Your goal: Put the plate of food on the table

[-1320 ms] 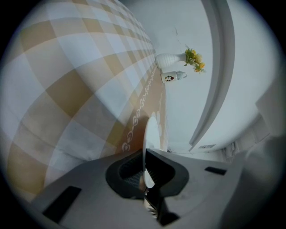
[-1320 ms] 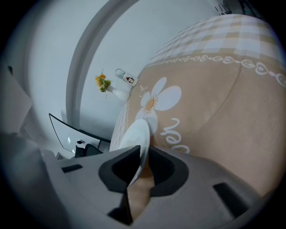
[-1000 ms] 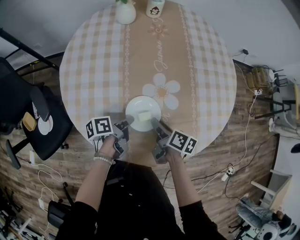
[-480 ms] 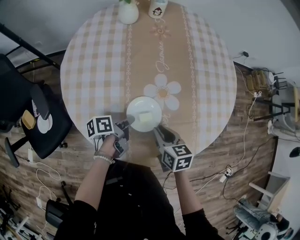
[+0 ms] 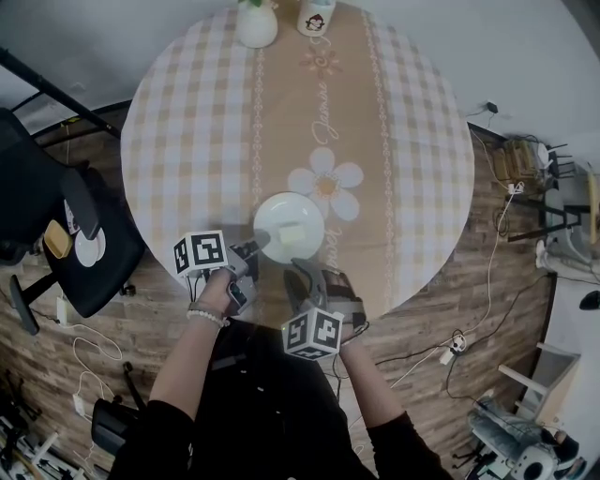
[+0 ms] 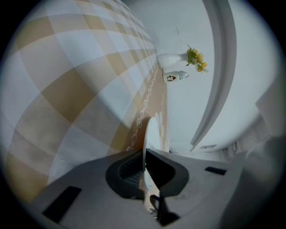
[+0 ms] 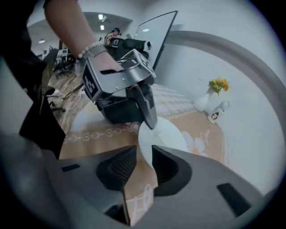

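Note:
A white plate [image 5: 279, 219] with a pale piece of food [image 5: 291, 233] lies on the checked round table [image 5: 187, 122], near its front edge. My left gripper [image 5: 258, 245] is shut on the plate's left rim, and the plate [image 6: 152, 132] shows edge-on between its jaws [image 6: 144, 166]. My right gripper [image 5: 301, 275] hangs just in front of the plate at the table edge, rolled over. Its jaws [image 7: 144, 163] have just been opening. The near rim of the plate [image 7: 166, 134] shows in the gap, and the pads do not press on it. The left gripper [image 7: 150, 122] shows beyond.
A white vase [image 5: 255, 24] with yellow flowers and a small printed bottle [image 5: 314, 17] stand at the table's far edge. A black chair [image 5: 47, 216] holding small items is at the left. Cables run over the wooden floor [image 5: 450, 300] around the table.
My right gripper has left the plate's right rim, drawn back toward the person and rolled, so its marker cube now faces the near side. The left gripper and the plate have stayed put.

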Action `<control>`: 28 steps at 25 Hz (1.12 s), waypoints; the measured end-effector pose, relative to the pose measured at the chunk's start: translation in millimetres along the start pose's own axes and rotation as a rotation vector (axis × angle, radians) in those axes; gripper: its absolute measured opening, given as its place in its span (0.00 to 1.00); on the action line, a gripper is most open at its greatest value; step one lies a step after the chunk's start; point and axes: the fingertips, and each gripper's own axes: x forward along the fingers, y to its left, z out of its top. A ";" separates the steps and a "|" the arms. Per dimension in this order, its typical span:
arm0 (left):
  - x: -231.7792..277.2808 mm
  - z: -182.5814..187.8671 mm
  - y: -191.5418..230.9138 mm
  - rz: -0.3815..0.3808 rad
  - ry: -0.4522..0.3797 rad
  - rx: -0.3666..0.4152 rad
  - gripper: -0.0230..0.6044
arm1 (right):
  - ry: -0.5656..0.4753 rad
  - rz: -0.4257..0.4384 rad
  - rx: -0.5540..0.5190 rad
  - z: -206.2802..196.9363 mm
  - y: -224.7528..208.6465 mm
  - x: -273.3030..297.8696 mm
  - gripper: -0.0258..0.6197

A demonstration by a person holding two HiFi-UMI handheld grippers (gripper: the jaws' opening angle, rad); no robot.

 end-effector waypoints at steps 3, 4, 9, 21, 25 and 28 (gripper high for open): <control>-0.2 -0.3 -0.5 -0.001 0.001 0.000 0.05 | 0.017 0.000 -0.113 2.9 6.8 7.2 0.17; -0.1 -0.3 -0.2 -0.003 0.001 0.000 0.05 | 0.024 0.003 -0.144 2.3 9.1 10.1 0.17; 0.2 0.0 0.6 -0.007 0.003 0.004 0.05 | 0.063 -0.035 -0.280 -3.2 11.1 19.8 0.14; -2.1 -4.6 -5.3 -0.040 0.029 0.018 0.05 | 0.113 -0.034 -0.335 -6.2 12.8 21.4 0.08; -5.3 -3.9 -9.9 -0.051 0.022 0.042 0.05 | 0.116 -0.042 -0.314 -3.8 9.7 21.3 0.08; -8.7 -9.5 -7.4 -0.042 0.034 0.050 0.05 | 0.127 -0.044 -0.306 -4.2 10.0 20.3 0.08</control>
